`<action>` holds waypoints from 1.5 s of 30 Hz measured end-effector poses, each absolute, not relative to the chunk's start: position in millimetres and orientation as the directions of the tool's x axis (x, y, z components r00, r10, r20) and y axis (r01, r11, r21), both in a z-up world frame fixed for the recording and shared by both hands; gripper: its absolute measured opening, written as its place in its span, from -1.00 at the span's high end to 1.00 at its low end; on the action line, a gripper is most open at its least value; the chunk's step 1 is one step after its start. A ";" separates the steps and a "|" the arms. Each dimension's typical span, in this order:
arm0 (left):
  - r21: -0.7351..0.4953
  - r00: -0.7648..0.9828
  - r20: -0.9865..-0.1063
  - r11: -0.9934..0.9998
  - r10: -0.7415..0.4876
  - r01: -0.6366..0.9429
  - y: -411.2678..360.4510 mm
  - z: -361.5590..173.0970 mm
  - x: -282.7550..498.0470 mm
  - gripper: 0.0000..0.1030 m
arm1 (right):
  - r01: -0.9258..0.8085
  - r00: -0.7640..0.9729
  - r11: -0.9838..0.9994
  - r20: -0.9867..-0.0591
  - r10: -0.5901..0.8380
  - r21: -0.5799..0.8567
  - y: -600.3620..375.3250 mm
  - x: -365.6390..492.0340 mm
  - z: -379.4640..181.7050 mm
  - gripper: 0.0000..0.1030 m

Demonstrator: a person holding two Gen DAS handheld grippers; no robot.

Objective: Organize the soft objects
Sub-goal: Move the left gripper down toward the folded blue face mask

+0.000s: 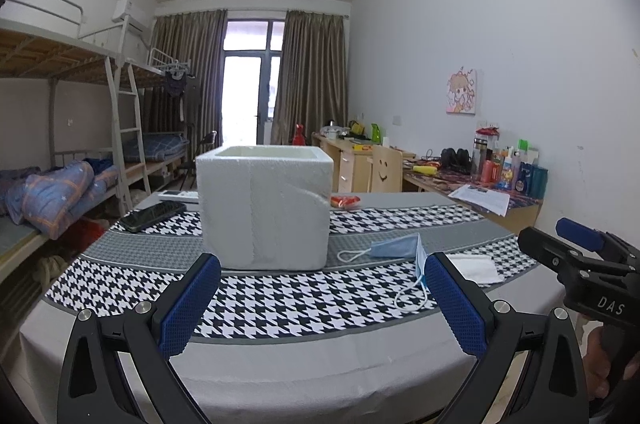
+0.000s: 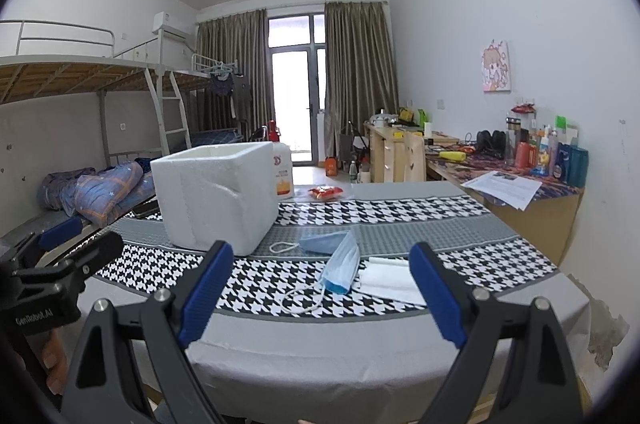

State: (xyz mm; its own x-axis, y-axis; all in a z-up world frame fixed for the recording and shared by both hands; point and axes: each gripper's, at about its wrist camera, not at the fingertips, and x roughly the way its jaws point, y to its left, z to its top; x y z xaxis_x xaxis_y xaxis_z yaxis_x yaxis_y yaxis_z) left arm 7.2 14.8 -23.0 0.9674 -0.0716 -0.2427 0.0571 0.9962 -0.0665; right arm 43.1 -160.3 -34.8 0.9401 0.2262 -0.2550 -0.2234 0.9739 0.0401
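While both grippers hang above the near edge of the table [image 1: 280, 376], nothing is held between their fingers. The left gripper [image 1: 322, 266] fills the bottom of the left wrist view with its jaws spread wide, and the right gripper [image 2: 320, 256] stands equally wide at the bottom of the right wrist view.

On the houndstooth cloth [image 2: 272, 284], a white foam box [image 1: 264, 208] stands upright at the centre of the left view, its top open. To the right of the box lies a blue face mask [image 2: 340, 264], partly folded, with its white ear loops on the cloth. Just to the right of the mask, touching it, lies a folded white tissue [image 2: 388, 284].

Behind the box, a small red snack packet [image 2: 325, 192] rests on the cloth. A black phone [image 1: 154, 215] lies at the left of the box in the left view.
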 end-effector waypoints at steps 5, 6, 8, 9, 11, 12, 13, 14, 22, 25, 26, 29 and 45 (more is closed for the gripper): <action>-0.083 0.963 -0.258 0.995 -0.074 0.054 16.6 -27.9 13.5 -0.98 | -0.226 0.935 0.973 -0.270 0.230 0.046 -160.8 47.5 -40.6 -0.79; -0.080 0.963 -0.258 0.995 -0.073 0.055 16.2 -28.5 14.5 -0.98 | -0.223 0.935 0.974 -0.272 0.227 0.044 -159.9 48.0 -41.8 -0.79; -0.073 0.964 -0.257 0.996 -0.073 0.056 14.5 -30.2 16.1 -0.98 | -0.218 0.937 0.975 -0.273 0.220 0.037 -159.4 49.0 -43.7 -0.79; -0.070 0.963 -0.259 0.996 -0.076 0.060 13.2 -31.0 17.4 -0.98 | -0.217 0.937 0.976 -0.274 0.218 0.037 -159.2 49.4 -44.7 -0.79; -0.067 0.959 -0.270 0.995 -0.085 0.069 10.5 -32.1 21.1 -0.98 | -0.215 0.935 0.976 -0.280 0.218 0.040 -159.6 51.5 -46.6 -0.79; -0.067 0.958 -0.274 0.995 -0.090 0.074 9.3 -32.7 23.0 -0.98 | -0.212 0.935 0.976 -0.283 0.214 0.039 -159.7 52.6 -47.5 -0.79; -0.066 0.957 -0.276 0.995 -0.093 0.078 8.0 -34.0 23.9 -0.98 | -0.207 0.935 0.978 -0.285 0.209 0.037 -160.0 53.8 -48.4 -0.79; -0.065 0.955 -0.279 0.994 -0.099 0.084 6.1 -34.5 26.5 -0.98 | -0.200 0.936 0.979 -0.289 0.202 0.036 -161.3 55.5 -49.3 -0.79; -0.070 0.940 -0.307 0.988 -0.149 0.134 -8.2 -39.2 46.5 -0.98 | -0.160 0.931 0.986 -0.324 0.166 0.047 -178.8 67.5 -56.1 -0.79; -0.076 0.933 -0.315 0.985 -0.172 0.156 -14.5 -41.8 55.2 -0.98 | -0.132 0.934 0.991 -0.331 0.136 0.035 -185.6 68.8 -59.1 -0.79; -0.079 0.929 -0.321 0.983 -0.183 0.167 -18.5 -43.0 60.4 -0.98 | -0.119 0.934 0.992 -0.336 0.123 0.030 -189.4 69.7 -60.3 -0.79; -0.088 0.918 -0.334 0.976 -0.215 0.197 -28.3 -45.9 71.9 -0.98 | -0.079 0.935 0.996 -0.346 0.084 0.027 -200.8 72.2 -61.9 -0.79; -0.107 0.854 -0.428 0.955 -0.296 0.278 -65.4 -54.5 141.5 -0.98 | 0.002 0.906 0.998 -0.422 0.025 0.064 -229.2 112.3 -79.6 -0.79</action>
